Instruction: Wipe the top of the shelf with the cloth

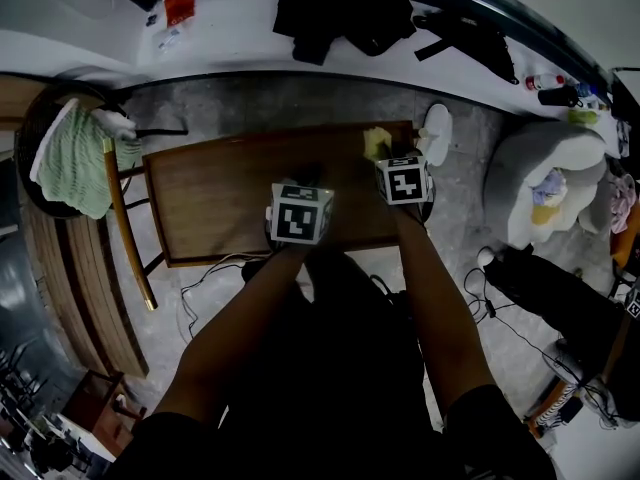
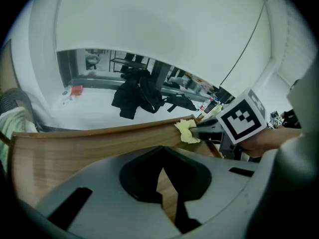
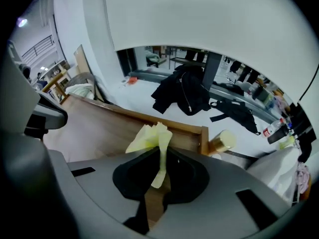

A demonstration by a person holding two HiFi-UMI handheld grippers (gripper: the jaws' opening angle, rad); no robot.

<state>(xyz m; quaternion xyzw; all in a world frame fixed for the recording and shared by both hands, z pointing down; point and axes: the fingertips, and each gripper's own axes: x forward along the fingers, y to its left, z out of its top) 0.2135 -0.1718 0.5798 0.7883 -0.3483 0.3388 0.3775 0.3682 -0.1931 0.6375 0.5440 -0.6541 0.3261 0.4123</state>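
The wooden shelf top point(image 1: 230, 193) lies below me as a long brown board. A crumpled yellow cloth point(image 1: 376, 144) rests on its far right corner, and my right gripper point(image 1: 385, 153) is shut on it. In the right gripper view the cloth point(image 3: 149, 137) bunches out ahead of the shut right gripper point(image 3: 160, 158), a strip of it pinched between the jaws. My left gripper point(image 1: 305, 178) hovers over the middle of the board near its front edge. Its jaws meet with nothing between them in the left gripper view point(image 2: 162, 171), where the cloth point(image 2: 187, 132) shows to the right.
A green cloth point(image 1: 75, 158) hangs over a chair at the left. Black clothes point(image 1: 340, 13) lie on the white surface beyond the shelf. A white round object point(image 1: 437, 128) stands just past the shelf's right end, a pale padded seat point(image 1: 550, 178) further right. Cables point(image 1: 200, 278) trail on the floor.
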